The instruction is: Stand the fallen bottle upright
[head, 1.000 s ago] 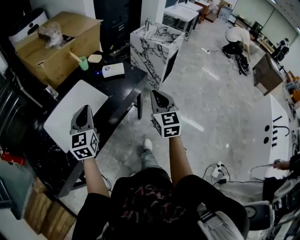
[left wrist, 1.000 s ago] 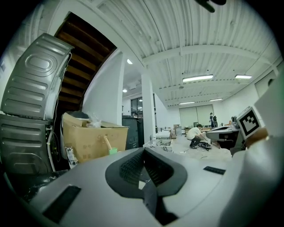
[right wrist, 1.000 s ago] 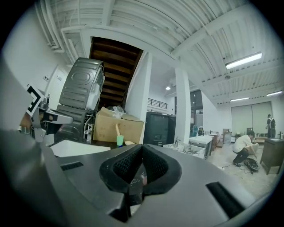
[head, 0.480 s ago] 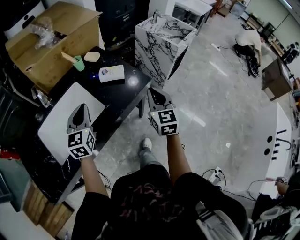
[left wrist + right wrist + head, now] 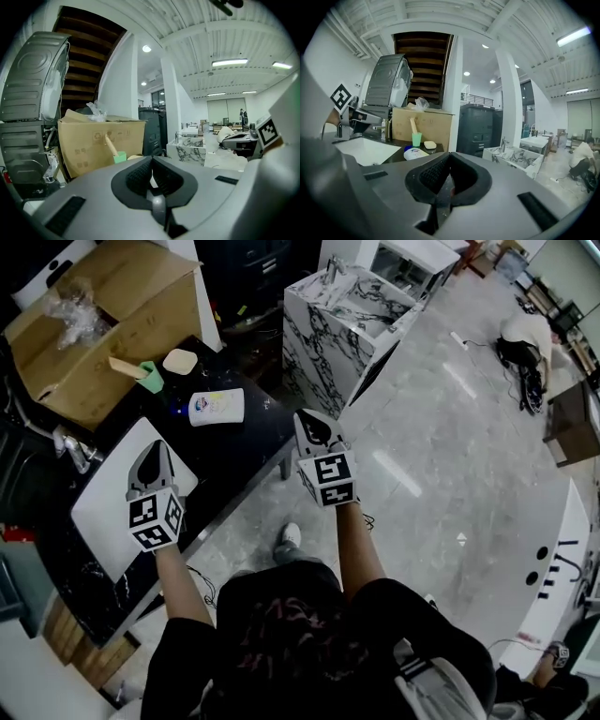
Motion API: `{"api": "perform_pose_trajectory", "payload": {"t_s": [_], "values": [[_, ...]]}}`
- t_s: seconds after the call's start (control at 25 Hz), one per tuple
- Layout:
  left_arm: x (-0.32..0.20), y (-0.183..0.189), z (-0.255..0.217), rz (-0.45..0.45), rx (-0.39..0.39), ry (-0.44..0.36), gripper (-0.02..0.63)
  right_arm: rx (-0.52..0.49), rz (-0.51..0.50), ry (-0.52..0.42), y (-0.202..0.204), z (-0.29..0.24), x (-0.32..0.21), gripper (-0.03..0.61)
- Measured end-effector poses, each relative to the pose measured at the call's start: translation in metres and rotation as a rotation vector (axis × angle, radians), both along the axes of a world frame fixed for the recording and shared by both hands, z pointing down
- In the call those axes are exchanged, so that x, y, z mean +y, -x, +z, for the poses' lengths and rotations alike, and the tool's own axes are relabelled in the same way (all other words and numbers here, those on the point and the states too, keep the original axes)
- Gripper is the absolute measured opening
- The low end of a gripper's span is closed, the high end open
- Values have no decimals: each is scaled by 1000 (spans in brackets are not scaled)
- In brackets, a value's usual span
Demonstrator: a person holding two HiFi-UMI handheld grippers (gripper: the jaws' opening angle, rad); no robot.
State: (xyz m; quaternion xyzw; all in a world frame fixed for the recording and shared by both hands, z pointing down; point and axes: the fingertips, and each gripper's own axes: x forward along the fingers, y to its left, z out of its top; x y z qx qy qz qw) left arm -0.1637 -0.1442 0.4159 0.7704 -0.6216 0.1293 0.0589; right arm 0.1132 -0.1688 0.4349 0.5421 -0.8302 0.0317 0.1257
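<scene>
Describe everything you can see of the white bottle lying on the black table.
The white bottle lies on its side on the black table, not yet stood up. It looks like plastic, squat and rounded, with a blue cap at its left end in the head view and a label with coloured print facing up. A green cup stands nearby, apart from it. Only the table touches it.

Bottle (image 5: 217,407) on table (image 5: 246,448), cup (image 5: 150,377) behind it, box (image 5: 111,326) beyond cup.
</scene>
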Motion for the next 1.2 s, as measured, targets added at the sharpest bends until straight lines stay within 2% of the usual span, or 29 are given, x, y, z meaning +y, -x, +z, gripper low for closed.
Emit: {"api": "perform_pose_trajectory", "payload": {"t_s": [0.2, 0.52, 1.2], "values": [[-16, -6, 4, -29, -9, 22, 17, 2, -44, 16, -1, 8, -25, 15], [-35, 4, 11, -60, -12, 34, 17, 2, -127, 35, 28, 15, -48, 15], [-113, 40, 64, -22, 49, 120, 17, 64, -196, 110, 99, 49, -117, 17]]}}
